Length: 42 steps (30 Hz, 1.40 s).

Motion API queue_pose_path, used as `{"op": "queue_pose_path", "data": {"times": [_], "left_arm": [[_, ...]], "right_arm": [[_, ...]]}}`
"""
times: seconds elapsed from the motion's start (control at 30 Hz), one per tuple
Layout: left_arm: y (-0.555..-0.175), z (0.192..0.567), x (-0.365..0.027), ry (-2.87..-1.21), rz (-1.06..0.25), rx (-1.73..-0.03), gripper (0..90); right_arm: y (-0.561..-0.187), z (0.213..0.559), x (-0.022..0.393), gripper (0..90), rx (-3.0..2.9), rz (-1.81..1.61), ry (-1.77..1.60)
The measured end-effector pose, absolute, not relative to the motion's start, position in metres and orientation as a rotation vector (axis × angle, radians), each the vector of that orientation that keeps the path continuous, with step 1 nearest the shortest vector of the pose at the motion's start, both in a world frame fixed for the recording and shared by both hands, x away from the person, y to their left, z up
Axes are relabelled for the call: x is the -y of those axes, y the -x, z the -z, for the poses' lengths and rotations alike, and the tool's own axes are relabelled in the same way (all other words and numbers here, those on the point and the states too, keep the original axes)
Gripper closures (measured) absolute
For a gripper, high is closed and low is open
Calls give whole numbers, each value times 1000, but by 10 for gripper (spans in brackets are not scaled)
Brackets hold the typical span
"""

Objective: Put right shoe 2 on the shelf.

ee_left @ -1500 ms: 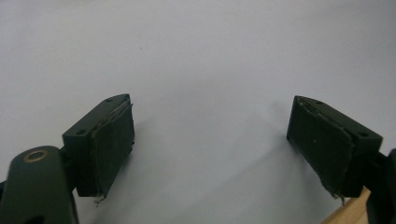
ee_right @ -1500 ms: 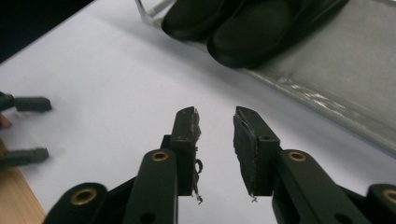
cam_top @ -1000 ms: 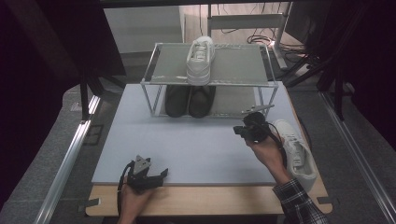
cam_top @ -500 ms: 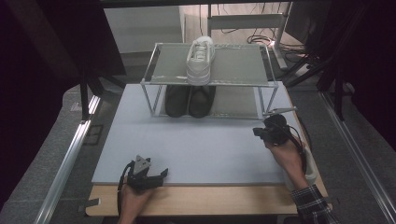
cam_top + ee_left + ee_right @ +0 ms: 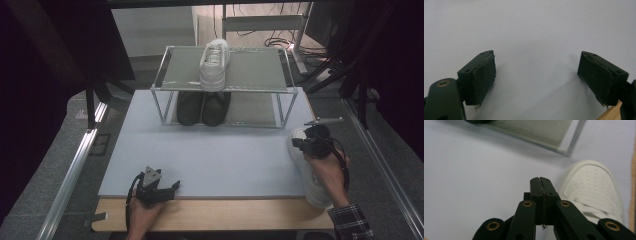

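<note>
Mat [image 5: 210, 160] centre open; rack [image 5: 225, 90] blocks far end.

A lab-like recording room: dark curtains [image 5: 45, 55], loose floor cables [image 5: 277, 40], aluminium rails [image 5: 70, 175] round a work table [image 5: 220, 155]

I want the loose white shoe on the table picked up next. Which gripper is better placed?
Right: the right gripper hovers over the white shoe, though its jaws are shut. The left gripper rests open far across the table.
</note>
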<state>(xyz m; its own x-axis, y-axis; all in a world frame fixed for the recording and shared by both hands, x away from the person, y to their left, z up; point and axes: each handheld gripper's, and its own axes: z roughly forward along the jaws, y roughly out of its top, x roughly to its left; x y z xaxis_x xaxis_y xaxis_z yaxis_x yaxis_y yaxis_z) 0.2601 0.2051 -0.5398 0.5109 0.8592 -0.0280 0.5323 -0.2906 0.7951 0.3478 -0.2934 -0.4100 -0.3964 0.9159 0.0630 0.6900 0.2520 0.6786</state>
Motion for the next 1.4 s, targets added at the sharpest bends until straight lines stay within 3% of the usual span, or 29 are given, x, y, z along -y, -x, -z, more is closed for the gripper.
{"op": "queue_pose_path", "data": {"times": [0.47,1.0,1.4], "left_arm": [[-260,540,-205,-1970,-530,-1139,152],[-260,540,-205,-1968,-530,-1139,152],[-260,540,-205,-1969,-530,-1138,152]], "right_arm": [[-324,409,318,886,-2146,-928,-1505],[-276,401,320,759,-2150,-916,-1493],[-263,412,328,689,-2136,-887,-1516]]}}
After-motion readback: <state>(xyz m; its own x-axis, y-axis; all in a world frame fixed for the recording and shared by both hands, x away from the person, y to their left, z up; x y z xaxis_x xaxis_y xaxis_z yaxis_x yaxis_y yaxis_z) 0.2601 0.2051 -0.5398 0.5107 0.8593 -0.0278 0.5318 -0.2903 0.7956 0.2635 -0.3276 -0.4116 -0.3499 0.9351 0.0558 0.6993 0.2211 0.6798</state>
